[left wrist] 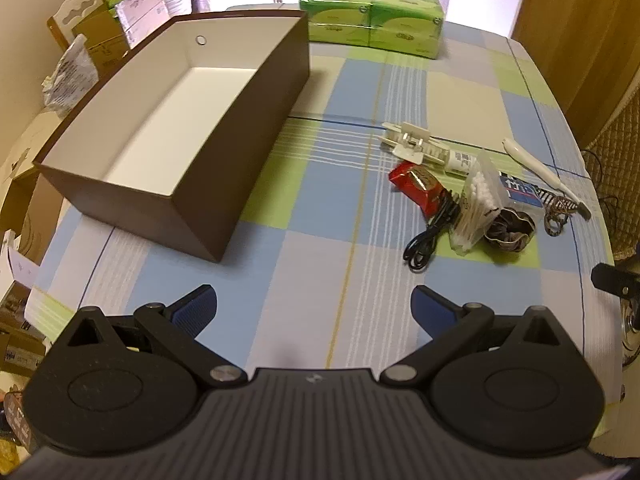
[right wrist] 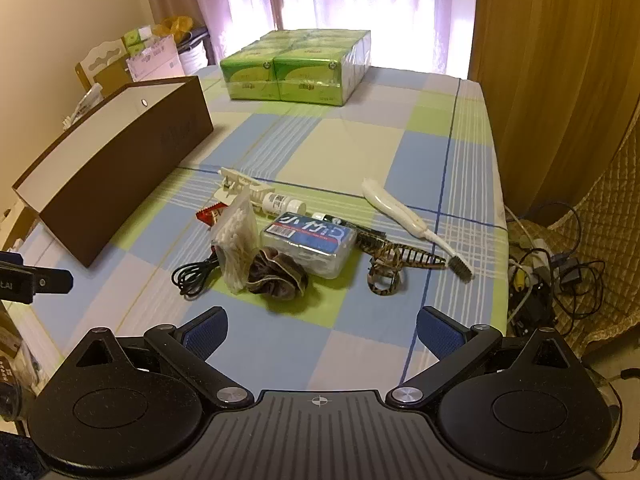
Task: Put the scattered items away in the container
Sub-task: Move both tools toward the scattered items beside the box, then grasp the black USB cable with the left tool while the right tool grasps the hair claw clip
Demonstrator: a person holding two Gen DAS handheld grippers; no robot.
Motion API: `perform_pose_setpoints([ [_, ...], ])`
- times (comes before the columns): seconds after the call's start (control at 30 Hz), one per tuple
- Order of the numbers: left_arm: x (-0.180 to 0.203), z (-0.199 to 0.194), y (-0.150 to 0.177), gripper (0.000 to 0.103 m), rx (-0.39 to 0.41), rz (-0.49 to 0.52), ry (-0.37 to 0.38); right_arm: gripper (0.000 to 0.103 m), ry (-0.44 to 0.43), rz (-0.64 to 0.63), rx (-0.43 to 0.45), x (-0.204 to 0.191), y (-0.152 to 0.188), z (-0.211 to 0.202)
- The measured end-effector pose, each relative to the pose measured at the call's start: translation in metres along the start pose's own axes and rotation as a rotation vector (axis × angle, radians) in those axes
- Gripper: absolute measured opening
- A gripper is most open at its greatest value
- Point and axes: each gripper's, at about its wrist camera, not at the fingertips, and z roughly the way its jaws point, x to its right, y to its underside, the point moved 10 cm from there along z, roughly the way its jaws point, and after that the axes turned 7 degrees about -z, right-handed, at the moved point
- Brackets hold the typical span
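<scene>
An open brown box (left wrist: 256, 128) with a white inside stands empty on the table's left; its brown side (right wrist: 120, 168) also shows in the right wrist view. Scattered items lie in a heap: a bag of cotton swabs (right wrist: 238, 236), a brown scrunchie (right wrist: 276, 276), a clear floss box (right wrist: 308, 242), a black cable (right wrist: 192, 276), a red packet (left wrist: 418, 186), a white clip (left wrist: 408, 142), a small bottle (right wrist: 280, 202), a patterned hair claw (right wrist: 396, 262) and a white toothbrush (right wrist: 408, 220). My left gripper (left wrist: 314, 312) hangs open near the front edge. My right gripper (right wrist: 322, 330) is open just short of the scrunchie.
A shrink-wrapped pack of green tissue boxes (right wrist: 300, 68) sits at the table's far end. Cardboard boxes and bags (left wrist: 100, 32) crowd the left side. Tangled cables (right wrist: 556, 276) lie on the floor off the right edge. A checked cloth (left wrist: 320, 240) covers the table.
</scene>
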Motion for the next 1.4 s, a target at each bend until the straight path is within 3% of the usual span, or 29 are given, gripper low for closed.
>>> perform_pose_setpoints([
  [0.37, 0.033, 0.016, -0.005, 0.102, 0.025, 0.103, 0.120, 0.103, 0.021, 0.009, 0.067, 0.010, -0.005, 0.003],
  [0.77, 0.069, 0.045, -0.009, 0.099, 0.035, 0.283, 0.209, 0.103, -0.017, 0.091, 0.022, 0.027, -0.002, 0.016],
  [1.0, 0.082, 0.061, -0.015, 0.091, 0.034, 0.361, 0.233, 0.103, 0.008, 0.117, 0.003, 0.038, 0.004, 0.024],
  [1.23, 0.090, 0.081, -0.013, 0.072, 0.004, 0.414, 0.266, 0.103, 0.023, 0.129, -0.013, 0.040, 0.008, 0.036],
  [1.4, 0.097, 0.096, -0.015, 0.068, -0.006, 0.465, 0.286, 0.103, 0.039, 0.134, -0.014, 0.043, 0.008, 0.043],
])
